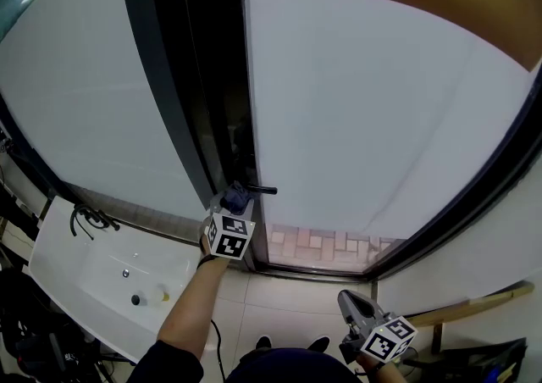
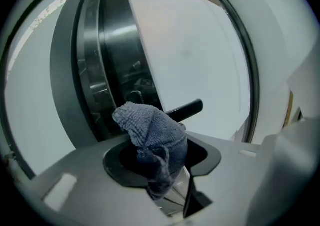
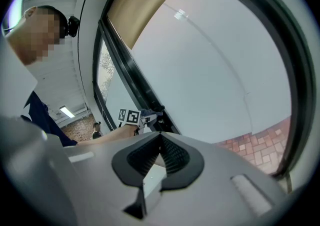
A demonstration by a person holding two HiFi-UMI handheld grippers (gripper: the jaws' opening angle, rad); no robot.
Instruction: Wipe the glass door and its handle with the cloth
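Observation:
The frosted glass door point(image 1: 364, 119) fills the head view, with a black lever handle point(image 1: 262, 191) at its left edge. My left gripper point(image 1: 236, 201) is shut on a bunched blue-grey cloth point(image 2: 152, 132) held right at the handle point(image 2: 186, 109); whether the cloth touches the handle I cannot tell. Low at the bottom, away from the door, my right gripper point(image 1: 349, 301) hangs shut, nothing between its jaws. In the right gripper view the door point(image 3: 210, 75) rises ahead of the right gripper point(image 3: 159, 137), and the left gripper point(image 3: 145, 116) shows small by the frame.
A dark metal door frame point(image 1: 182, 85) runs beside the handle. A white washbasin point(image 1: 102, 271) with a dark tap point(image 1: 89, 220) stands at lower left. A wooden strip point(image 1: 474, 303) lies at lower right. My shoes point(image 1: 292, 344) stand on pale floor tiles.

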